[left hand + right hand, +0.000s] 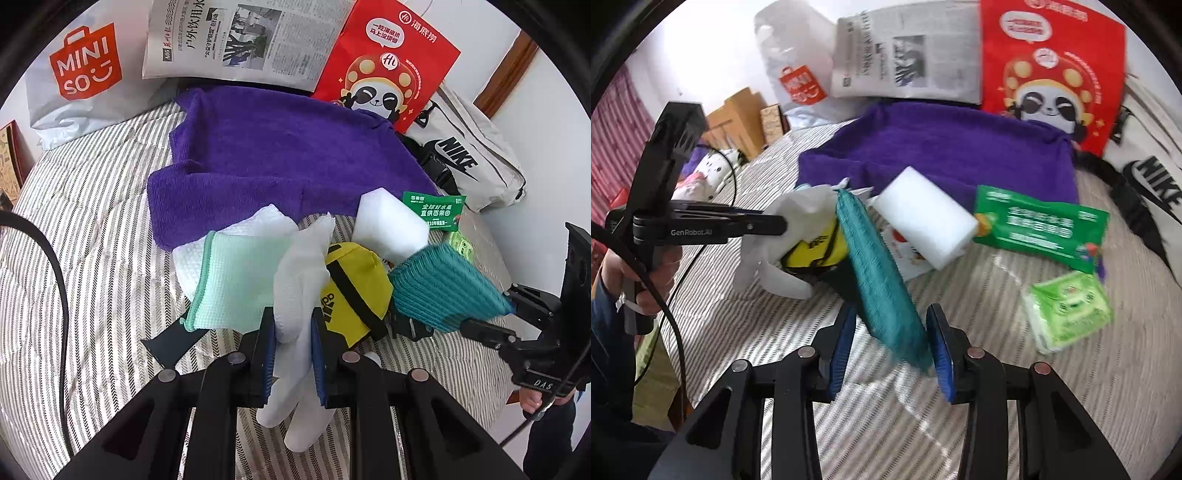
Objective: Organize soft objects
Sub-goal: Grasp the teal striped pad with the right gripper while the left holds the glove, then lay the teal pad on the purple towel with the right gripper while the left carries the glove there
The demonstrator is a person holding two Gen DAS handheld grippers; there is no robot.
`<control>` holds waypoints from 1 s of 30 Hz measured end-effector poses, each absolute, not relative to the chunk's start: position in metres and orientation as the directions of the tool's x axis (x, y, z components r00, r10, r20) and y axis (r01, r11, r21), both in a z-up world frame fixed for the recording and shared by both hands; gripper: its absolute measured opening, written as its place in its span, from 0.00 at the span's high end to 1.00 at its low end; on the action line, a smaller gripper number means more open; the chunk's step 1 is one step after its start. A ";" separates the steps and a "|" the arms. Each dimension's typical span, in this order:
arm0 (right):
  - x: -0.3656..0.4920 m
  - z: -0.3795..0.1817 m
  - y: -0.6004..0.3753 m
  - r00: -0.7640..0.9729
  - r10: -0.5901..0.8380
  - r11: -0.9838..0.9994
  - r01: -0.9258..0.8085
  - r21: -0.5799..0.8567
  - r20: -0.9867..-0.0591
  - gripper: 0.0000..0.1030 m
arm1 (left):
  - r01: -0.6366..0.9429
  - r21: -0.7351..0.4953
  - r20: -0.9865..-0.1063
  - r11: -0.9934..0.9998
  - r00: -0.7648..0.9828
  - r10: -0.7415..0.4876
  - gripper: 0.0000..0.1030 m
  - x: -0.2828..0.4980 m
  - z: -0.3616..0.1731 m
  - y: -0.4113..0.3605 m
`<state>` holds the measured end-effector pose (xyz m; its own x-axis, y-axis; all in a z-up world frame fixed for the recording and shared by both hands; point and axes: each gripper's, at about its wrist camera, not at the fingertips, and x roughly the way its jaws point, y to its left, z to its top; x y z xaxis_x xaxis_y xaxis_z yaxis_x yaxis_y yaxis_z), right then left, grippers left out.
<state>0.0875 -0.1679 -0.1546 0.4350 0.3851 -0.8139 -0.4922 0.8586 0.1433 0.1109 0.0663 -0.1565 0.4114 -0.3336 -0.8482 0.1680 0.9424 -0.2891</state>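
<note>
My left gripper (293, 332) is shut on a white glove (301, 295) and holds it over the striped bed; the glove also shows in the right wrist view (798, 221). My right gripper (892, 343) holds a teal cloth (879, 273) between its blue pads; its jaws stand fairly wide and the cloth looks blurred. The teal cloth also shows in the left wrist view (447, 288). A purple towel (277, 162) lies spread behind. A mint cloth (240, 280), a white cloth (266, 221), a yellow Adidas item (354, 291) and a white sponge (388, 225) lie in a pile.
A Miniso bag (81, 74), a newspaper (240, 37), a red panda bag (388, 66) and a Nike bag (469, 158) line the far wall. A green packet (1038, 229) and a tissue pack (1067, 306) lie to the right. Boxes (738, 118) stand at the left.
</note>
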 end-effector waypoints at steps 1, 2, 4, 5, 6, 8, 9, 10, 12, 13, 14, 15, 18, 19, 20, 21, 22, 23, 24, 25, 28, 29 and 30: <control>0.088 -0.156 -0.163 0.426 0.393 0.852 -0.503 0.148 -0.815 0.70 | 0.169 -0.287 -0.849 0.943 0.411 -0.332 0.83 0.111 -0.157 0.066; 0.089 -0.158 -0.160 0.419 0.393 0.848 -0.509 0.147 -0.819 0.70 | 0.170 -0.283 -0.850 0.944 0.411 -0.329 0.83 0.111 -0.157 0.065; 0.093 -0.162 -0.150 0.416 0.375 0.849 -0.512 0.127 -0.829 0.71 | 0.171 -0.279 -0.850 0.945 0.414 -0.326 0.83 0.110 -0.156 0.065; 0.093 -0.163 -0.146 0.423 0.366 0.851 -0.513 0.114 -0.829 0.73 | 0.171 -0.281 -0.849 0.944 0.413 -0.328 0.83 0.110 -0.156 0.065; 0.093 -0.165 -0.142 0.430 0.361 0.850 -0.517 0.102 -0.827 0.77 | 0.168 -0.281 -0.851 0.945 0.412 -0.326 0.83 0.110 -0.156 0.065; 0.092 -0.166 -0.136 0.456 0.334 0.856 -0.513 0.062 -0.825 0.80 | 0.162 -0.284 -0.851 0.945 0.413 -0.326 0.83 0.110 -0.156 0.065; 0.091 -0.165 -0.135 0.480 0.313 0.864 -0.501 0.037 -0.819 0.82 | 0.162 -0.285 -0.850 0.945 0.413 -0.327 0.83 0.110 -0.156 0.066; 0.090 -0.163 -0.136 0.493 0.308 0.872 -0.488 0.035 -0.813 0.82 | 0.162 -0.284 -0.850 0.945 0.413 -0.326 0.83 0.109 -0.156 0.066; 0.090 -0.159 -0.142 0.473 0.355 0.870 -0.483 0.099 -0.806 0.82 | 0.162 -0.282 -0.852 0.946 0.410 -0.325 0.83 0.109 -0.157 0.065; 0.090 -0.158 -0.143 0.475 0.357 0.872 -0.479 0.104 -0.804 0.82 | 0.162 -0.282 -0.853 0.946 0.410 -0.325 0.83 0.109 -0.157 0.064; 0.091 -0.158 -0.142 0.487 0.347 0.878 -0.469 0.094 -0.801 0.82 | 0.163 -0.281 -0.854 0.946 0.407 -0.324 0.82 0.110 -0.158 0.063; 0.094 -0.160 -0.141 0.485 0.340 0.880 -0.466 0.090 -0.806 0.82 | 0.160 -0.277 -0.857 0.948 0.406 -0.319 0.81 0.110 -0.159 0.063; 0.103 -0.168 -0.136 0.467 0.316 0.893 -0.440 0.093 -0.826 0.82 | 0.155 -0.262 -0.860 0.952 0.410 -0.304 0.81 0.111 -0.160 0.061; 0.104 -0.170 -0.136 0.467 0.321 0.894 -0.436 0.101 -0.824 0.82 | 0.153 -0.263 -0.859 0.953 0.412 -0.303 0.83 0.111 -0.160 0.061; 0.103 -0.169 -0.135 0.474 0.321 0.896 -0.432 0.100 -0.820 0.82 | 0.149 -0.271 -0.856 0.951 0.415 -0.309 0.83 0.111 -0.160 0.062; 0.102 -0.167 -0.135 0.478 0.319 0.898 -0.429 0.100 -0.818 0.82 | 0.152 -0.281 -0.853 0.948 0.412 -0.319 0.84 0.111 -0.159 0.063; 0.101 -0.165 -0.135 0.481 0.320 0.897 -0.430 0.098 -0.816 0.82 | 0.152 -0.282 -0.852 0.947 0.415 -0.320 0.84 0.110 -0.157 0.064; 0.098 -0.161 -0.136 0.492 0.320 0.898 -0.429 0.094 -0.810 0.82 | 0.150 -0.278 -0.849 0.949 0.423 -0.316 0.85 0.109 -0.154 0.064; 0.096 -0.156 -0.137 0.505 0.320 0.901 -0.424 0.092 -0.802 0.82 | 0.156 -0.276 -0.848 0.948 0.424 -0.317 0.85 0.108 -0.151 0.064; 0.094 -0.148 -0.140 0.513 0.335 0.899 -0.426 0.104 -0.790 0.82 | 0.161 -0.271 -0.848 0.949 0.428 -0.314 0.85 0.107 -0.147 0.064; 0.088 -0.130 -0.148 0.540 0.358 0.898 -0.422 0.122 -0.762 0.82 | 0.154 -0.265 -0.842 0.952 0.445 -0.307 0.85 0.104 -0.136 0.066; 0.087 -0.124 -0.149 0.545 0.357 0.900 -0.419 0.122 -0.759 0.82 | 0.149 -0.267 -0.838 0.952 0.452 -0.305 0.85 0.103 -0.132 0.068; 0.087 -0.119 -0.152 0.555 0.349 0.906 -0.407 0.119 -0.755 0.82 | 0.150 -0.267 -0.835 0.952 0.458 -0.306 0.85 0.102 -0.128 0.070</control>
<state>0.0873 -0.1520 -0.1191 0.5553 0.3486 -0.7551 -0.4068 0.9058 0.1190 0.1023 0.0697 -0.1276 0.4575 -0.3057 -0.8350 0.1497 0.9521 -0.2666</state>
